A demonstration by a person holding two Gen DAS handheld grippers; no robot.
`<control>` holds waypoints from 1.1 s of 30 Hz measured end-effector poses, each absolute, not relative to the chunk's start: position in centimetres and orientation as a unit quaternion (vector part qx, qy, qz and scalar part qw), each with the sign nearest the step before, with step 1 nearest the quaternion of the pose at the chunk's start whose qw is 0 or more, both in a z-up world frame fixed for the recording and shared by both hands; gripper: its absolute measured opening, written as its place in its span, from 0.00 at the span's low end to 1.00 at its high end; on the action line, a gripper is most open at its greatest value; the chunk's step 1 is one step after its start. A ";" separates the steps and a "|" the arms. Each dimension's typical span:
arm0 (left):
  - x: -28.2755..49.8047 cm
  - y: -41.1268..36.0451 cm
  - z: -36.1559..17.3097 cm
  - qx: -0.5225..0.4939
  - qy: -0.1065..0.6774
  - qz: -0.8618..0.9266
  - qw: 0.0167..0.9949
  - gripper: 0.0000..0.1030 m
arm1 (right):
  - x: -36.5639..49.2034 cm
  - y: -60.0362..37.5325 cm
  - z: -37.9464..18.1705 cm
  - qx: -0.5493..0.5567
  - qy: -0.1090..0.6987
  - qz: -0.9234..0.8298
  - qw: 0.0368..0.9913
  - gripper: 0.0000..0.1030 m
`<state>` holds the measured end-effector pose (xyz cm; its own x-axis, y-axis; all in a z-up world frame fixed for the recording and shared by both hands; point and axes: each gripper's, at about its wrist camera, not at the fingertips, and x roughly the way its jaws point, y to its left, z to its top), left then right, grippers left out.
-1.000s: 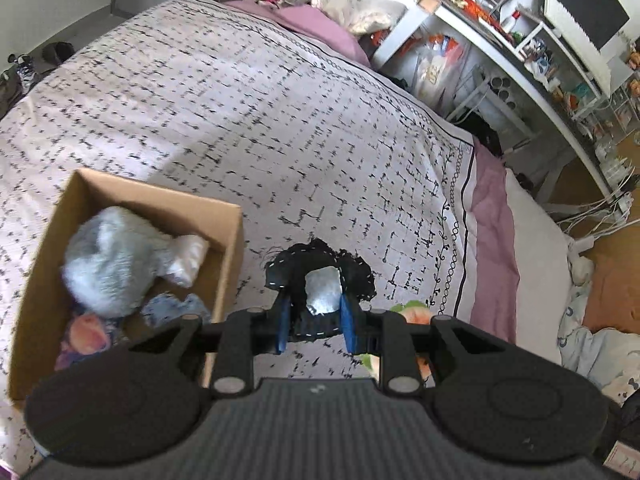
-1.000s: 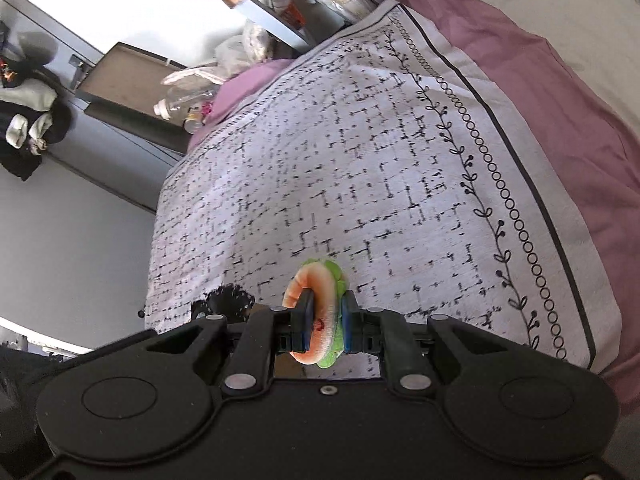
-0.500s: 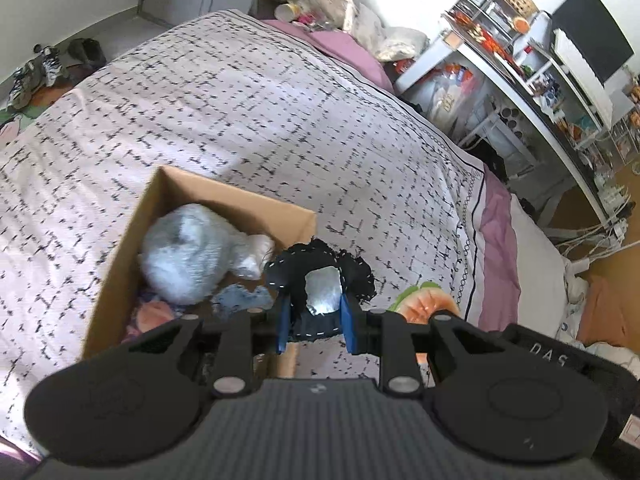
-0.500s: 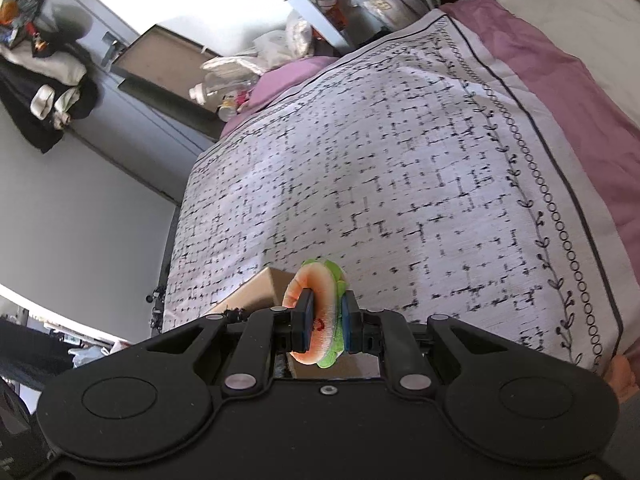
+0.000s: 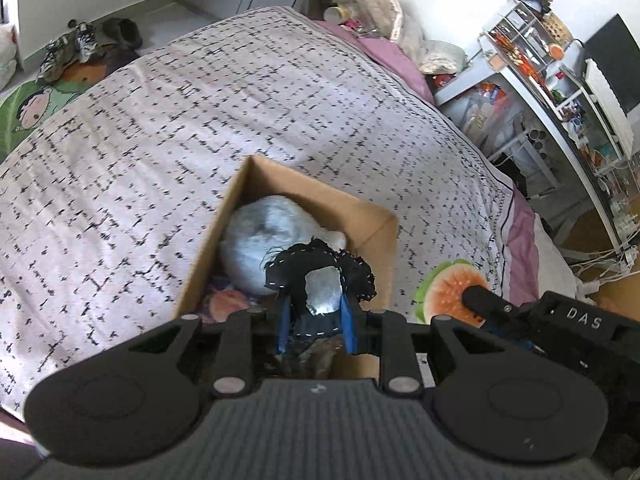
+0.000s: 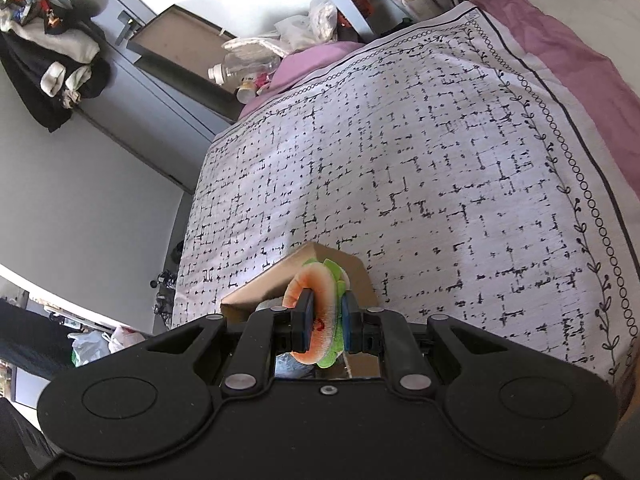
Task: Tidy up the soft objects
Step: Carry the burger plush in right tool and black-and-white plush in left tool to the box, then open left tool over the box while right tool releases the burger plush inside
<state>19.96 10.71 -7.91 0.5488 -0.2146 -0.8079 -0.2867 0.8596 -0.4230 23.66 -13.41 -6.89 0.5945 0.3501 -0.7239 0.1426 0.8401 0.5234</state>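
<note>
A cardboard box (image 5: pixel 372 216) stands on the bed and holds a grey fluffy plush (image 5: pixel 264 244) and other soft things. My left gripper (image 5: pixel 316 316) is shut on a black soft toy with a white patch (image 5: pixel 320 280), held over the box's near end. My right gripper (image 6: pixel 324 320) is shut on an orange and green plush slice (image 6: pixel 320 292), held above the box's corner (image 6: pixel 272 284). The slice and the right gripper's finger also show in the left wrist view (image 5: pixel 452 288), just right of the box.
The bed has a white cover with black marks (image 5: pixel 160 128) and a purple sheet edge (image 5: pixel 520 248). A cluttered desk and shelves (image 5: pixel 560 80) stand to the right. Shoes (image 5: pixel 68 48) lie on the floor at far left. A wardrobe (image 6: pixel 120 80) stands beyond the bed.
Both grippers have moved left toward the box with their toys. The black toy went from beside the box to over it. The slice now hangs by the box's corner.
</note>
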 end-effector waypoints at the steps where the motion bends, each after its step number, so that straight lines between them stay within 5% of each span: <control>1: 19.8 11.0 -8.1 -0.266 0.476 0.022 0.838 0.24 | 23.7 -13.1 -6.9 0.273 0.447 0.061 0.849 0.14; 14: 19.8 13.1 -11.5 -0.279 0.518 0.017 0.809 0.28 | 25.1 -9.8 -7.8 0.257 0.462 0.062 0.846 0.18; 17: 20.2 13.5 -12.0 -0.278 0.535 0.019 0.797 0.36 | 25.5 -9.5 -8.2 0.267 0.473 0.063 0.837 0.29; 22: 20.2 13.8 -11.6 -0.269 0.533 0.017 0.802 0.50 | 25.5 -9.4 -8.5 0.267 0.480 0.063 0.833 0.29; 33: 19.6 13.9 -10.4 -0.269 0.528 0.026 0.805 0.63 | 24.3 -9.9 -7.7 0.257 0.479 0.070 0.836 0.30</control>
<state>19.61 13.90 -10.35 0.4413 -0.2426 -0.8640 -0.3252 0.8541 -0.4059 24.26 -9.87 -7.66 0.5305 0.3636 -0.7658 0.1293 0.8581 0.4970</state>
